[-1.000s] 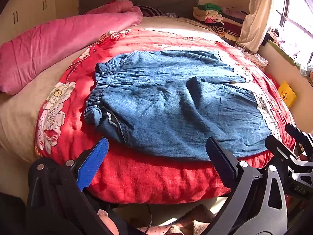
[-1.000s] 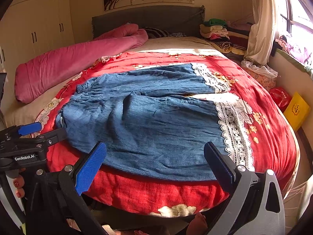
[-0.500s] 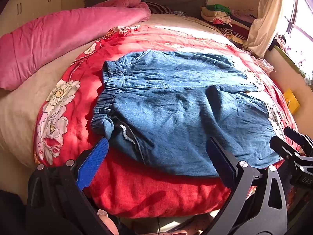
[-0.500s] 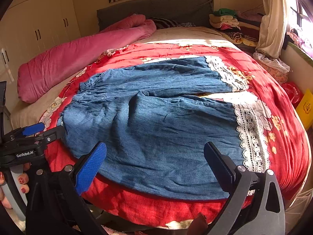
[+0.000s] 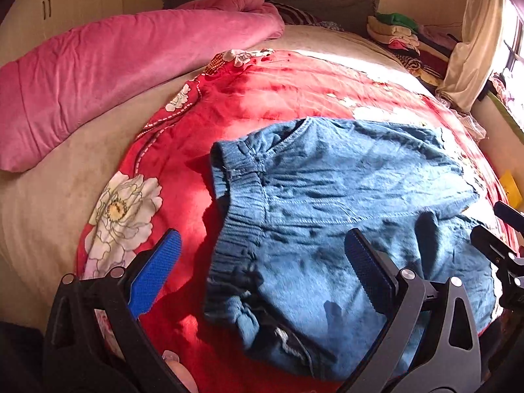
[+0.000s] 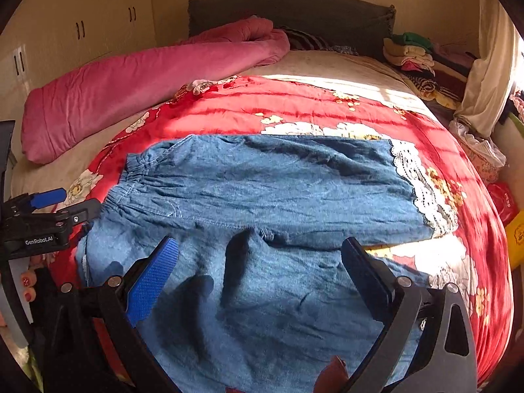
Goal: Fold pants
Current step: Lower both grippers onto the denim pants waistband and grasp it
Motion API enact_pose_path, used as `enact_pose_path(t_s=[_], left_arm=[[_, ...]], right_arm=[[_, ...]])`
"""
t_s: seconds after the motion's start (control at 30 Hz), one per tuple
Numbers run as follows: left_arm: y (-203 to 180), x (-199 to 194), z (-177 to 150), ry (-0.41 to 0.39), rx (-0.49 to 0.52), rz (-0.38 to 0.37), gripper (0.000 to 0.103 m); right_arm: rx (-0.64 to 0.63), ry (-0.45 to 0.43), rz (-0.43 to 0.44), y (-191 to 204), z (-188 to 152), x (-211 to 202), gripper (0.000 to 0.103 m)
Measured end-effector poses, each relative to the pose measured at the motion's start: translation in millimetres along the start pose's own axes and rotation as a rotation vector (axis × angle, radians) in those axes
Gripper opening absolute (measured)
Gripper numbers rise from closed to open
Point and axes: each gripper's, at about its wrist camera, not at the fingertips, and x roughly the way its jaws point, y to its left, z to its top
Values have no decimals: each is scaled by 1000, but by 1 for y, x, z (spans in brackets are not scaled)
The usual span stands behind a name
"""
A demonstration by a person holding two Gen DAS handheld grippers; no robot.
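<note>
Pants (image 6: 262, 196), blue denim with an elastic waistband (image 5: 235, 216) and white lace cuffs (image 6: 422, 190), are lying spread flat on the red floral bedspread (image 6: 294, 104), waist toward my left and legs running out to my right. The two legs are lying side by side, the far one straight, the near one rumpled and reaching toward the front edge of the bed. Sunlight is falling in bands across the bedspread.

I am holding the left gripper (image 5: 262, 278) above the waistband end. Its jaws are standing wide apart with nothing between them. The near corner of the waist is bunching into a small fold below the blue pad (image 5: 154, 278); whether the pad is touching cloth I cannot tell.

I am holding the right gripper (image 6: 258, 281) over the near leg, around the crotch seam. Its jaws are also gaping, gripping nothing, and their shadows are falling on the denim.

In the right wrist view the left gripper is showing at the left edge, with a hand (image 6: 26, 285) with painted nails under it.

A rolled pink quilt (image 6: 137, 82) is lying along the far left side of the bed. A stack of folded clothes (image 6: 412, 52) is sitting by the grey headboard (image 6: 294, 9), near the curtain (image 6: 488, 82).
</note>
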Motion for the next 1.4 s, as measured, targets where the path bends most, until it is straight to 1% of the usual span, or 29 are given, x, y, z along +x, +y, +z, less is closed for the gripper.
enact_pose_path(t_s=[0.1, 0.27, 0.4, 0.57, 0.6, 0.63, 0.67, 0.7, 0.73, 0.77, 0.83, 0.9, 1.0, 1.13, 1.23, 1.33, 1.4], left_arm=[[12, 25, 20, 24, -17, 25, 94], [30, 65, 51, 47, -45, 30, 94], [37, 95, 69, 73, -52, 2, 94], [37, 124, 78, 87, -50, -60, 93], [36, 128, 78, 90, -47, -72, 91], [34, 131, 78, 97, -40, -85, 82], [32, 135, 77, 104, -32, -95, 77], [31, 138, 77, 109, -26, -104, 65], [30, 139, 77, 108, -18, -107, 58], [29, 140, 77, 98, -4, -101, 54], [32, 140, 80, 81, 1, -126, 36], [39, 136, 82, 60, -24, -176, 29], [46, 130, 83, 32, -50, -222, 25], [44, 115, 87, -8, -24, -261, 23], [41, 100, 90, -41, -5, -294, 23], [36, 84, 90, -73, 28, -322, 22], [31, 76, 88, -85, 54, -337, 22]], right_arm=[[-12, 6, -4, 1, 18, 16, 99], [-49, 17, -7, 6, 44, 44, 99], [-80, 36, -9, 12, 62, 72, 99], [-125, 65, -12, 19, 78, 109, 99], [-134, 73, -14, 20, 81, 116, 99], [-142, 80, -14, 21, 83, 123, 99], [-153, 86, -13, 22, 86, 130, 99], [-164, 90, -9, 23, 88, 136, 99], [-178, 94, -8, 24, 91, 142, 99], [-193, 97, -9, 25, 94, 147, 99], [-225, 103, 8, 28, 101, 158, 99], [-259, 108, 6, 31, 106, 168, 99], [-302, 121, -3, 35, 112, 180, 99], [-321, 158, 18, 39, 115, 197, 99], [-363, 186, 27, 44, 117, 210, 99], [-422, 211, 65, 51, 121, 220, 99], [-493, 224, 99, 57, 123, 223, 99]])
